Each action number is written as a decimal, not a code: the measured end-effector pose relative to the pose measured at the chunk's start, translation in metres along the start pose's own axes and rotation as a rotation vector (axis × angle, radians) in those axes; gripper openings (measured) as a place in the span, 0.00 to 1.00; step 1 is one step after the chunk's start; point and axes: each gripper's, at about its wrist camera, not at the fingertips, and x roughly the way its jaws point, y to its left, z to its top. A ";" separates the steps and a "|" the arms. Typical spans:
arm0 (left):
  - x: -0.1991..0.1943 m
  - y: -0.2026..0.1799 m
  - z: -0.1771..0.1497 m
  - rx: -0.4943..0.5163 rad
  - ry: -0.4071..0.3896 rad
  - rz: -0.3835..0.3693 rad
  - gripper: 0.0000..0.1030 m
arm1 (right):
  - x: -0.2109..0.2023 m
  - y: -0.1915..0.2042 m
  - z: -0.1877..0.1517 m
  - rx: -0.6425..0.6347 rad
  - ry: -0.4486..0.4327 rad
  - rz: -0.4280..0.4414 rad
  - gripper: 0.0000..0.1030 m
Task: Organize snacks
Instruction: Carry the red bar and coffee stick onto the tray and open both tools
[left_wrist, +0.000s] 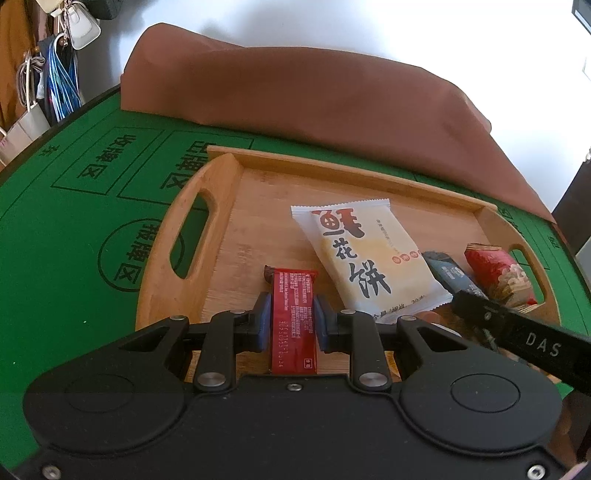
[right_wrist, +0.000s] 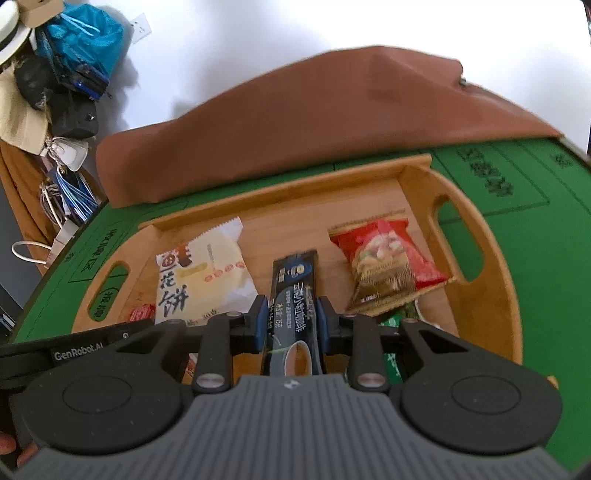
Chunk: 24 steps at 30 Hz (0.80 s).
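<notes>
A wooden tray (left_wrist: 221, 221) with cut-out handles lies on the green table; it also shows in the right wrist view (right_wrist: 498, 266). My left gripper (left_wrist: 293, 321) is shut on a red snack bar (left_wrist: 293, 317) over the tray's near left part. My right gripper (right_wrist: 291, 321) is shut on a dark coffee stick packet (right_wrist: 293, 291), which also shows in the left wrist view (left_wrist: 448, 275). A white pastry packet (left_wrist: 365, 258) lies in the tray's middle, also in the right wrist view (right_wrist: 207, 273). A red nut packet (right_wrist: 388, 266) lies at the tray's right, also in the left wrist view (left_wrist: 498, 273).
A brown cloth-covered mound (left_wrist: 314, 96) sits on the table behind the tray. Green table felt (left_wrist: 55, 240) with printed boxes surrounds the tray. A green packet (right_wrist: 395, 321) peeks out under my right gripper. Bags (right_wrist: 74, 55) hang beyond the table's left edge.
</notes>
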 end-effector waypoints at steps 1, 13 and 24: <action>0.000 0.000 0.000 0.001 0.001 -0.001 0.23 | 0.001 -0.002 0.000 0.009 0.005 0.003 0.29; 0.004 -0.003 0.000 0.009 -0.005 0.007 0.23 | 0.004 -0.002 -0.001 -0.006 -0.005 -0.011 0.29; 0.006 -0.003 0.002 0.010 -0.006 0.012 0.23 | 0.011 0.000 0.005 -0.020 -0.003 -0.023 0.30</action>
